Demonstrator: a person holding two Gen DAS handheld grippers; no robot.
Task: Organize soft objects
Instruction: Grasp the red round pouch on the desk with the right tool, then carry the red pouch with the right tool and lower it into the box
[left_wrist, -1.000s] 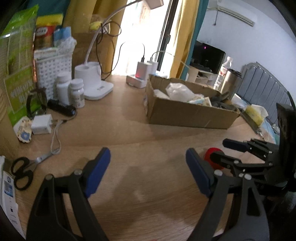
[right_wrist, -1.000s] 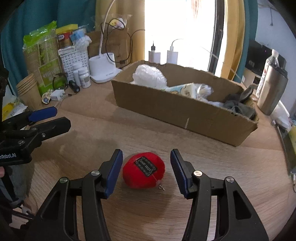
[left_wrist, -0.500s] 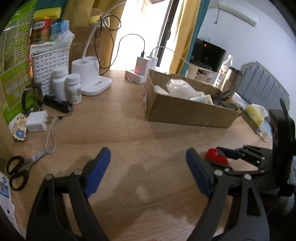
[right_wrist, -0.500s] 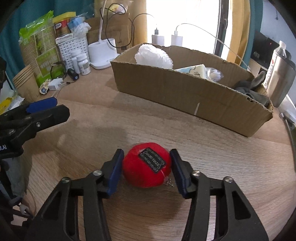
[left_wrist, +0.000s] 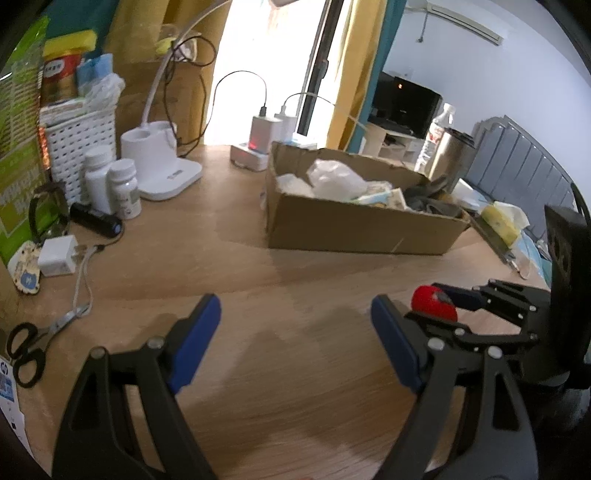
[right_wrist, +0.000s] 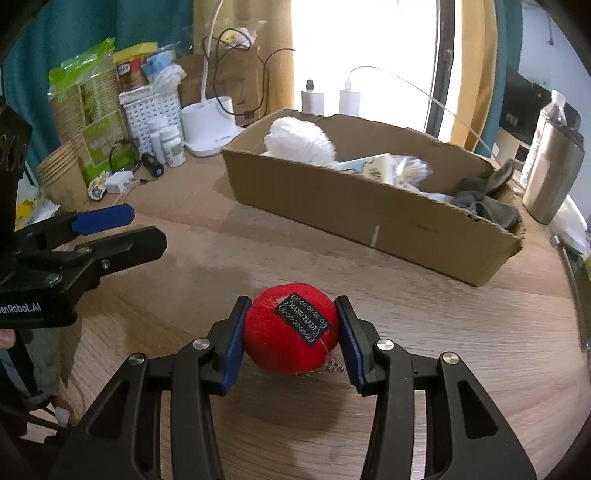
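The step in hand is the pick-up of the red plush ball. The right claw has its 2 blue pads pressed against the ball's left and right sides, so the grip looks made. The ball bears a black "HAND MADE" label on top and a small metal chain hangs beneath it. Whether it rests on the wooden table or is just clear of it cannot be told; a shadow lies under it.

The left claw stands wide open over bare table with nothing between its fingers, off to the left of the ball.

The cardboard box sits beyond the ball, well apart from it, and already holds soft things: a white fluffy bundle, a plastic-wrapped packet and grey socks.

Judging by that, the next move calls for lifting the ball high enough to clear the box's near wall, carrying it forward over the open top, then releasing it into a free spot. The plush will squash, so the grip should stay firm during the lift, and the dangling chain could snag on the torn rim.
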